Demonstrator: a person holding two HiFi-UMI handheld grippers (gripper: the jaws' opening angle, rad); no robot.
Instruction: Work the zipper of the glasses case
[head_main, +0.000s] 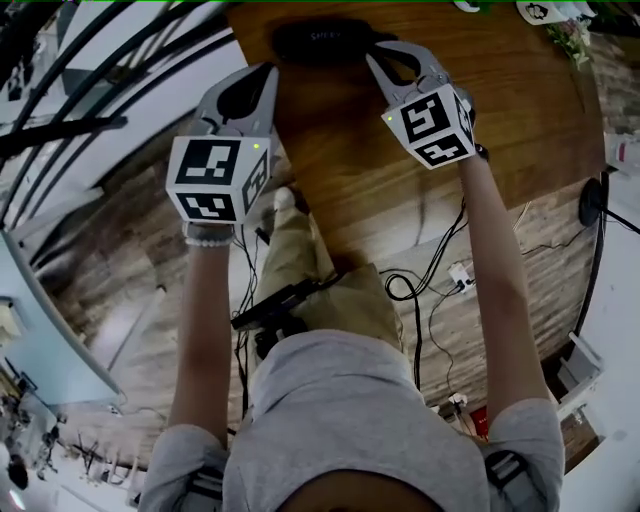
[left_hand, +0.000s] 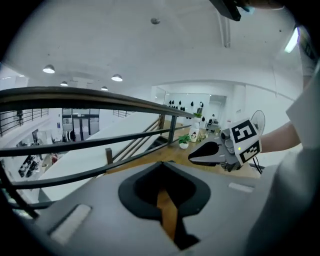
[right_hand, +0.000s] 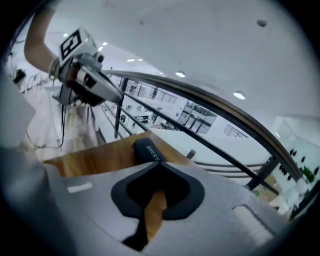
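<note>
The black glasses case lies on the wooden table near its far edge, and the zipper cannot be made out. In the right gripper view the glasses case shows just beyond the tips. My right gripper hangs just right of the case, jaws shut and empty. My left gripper is held over the table's left edge, short of the case, also shut with nothing in it. In the left gripper view the left gripper faces the railing, with the right gripper off to its right; the case is hidden there.
A dark metal railing runs past the table's far side. A small potted plant and a white bottle stand at the table's far end. Cables lie on the wood floor beside the person's legs.
</note>
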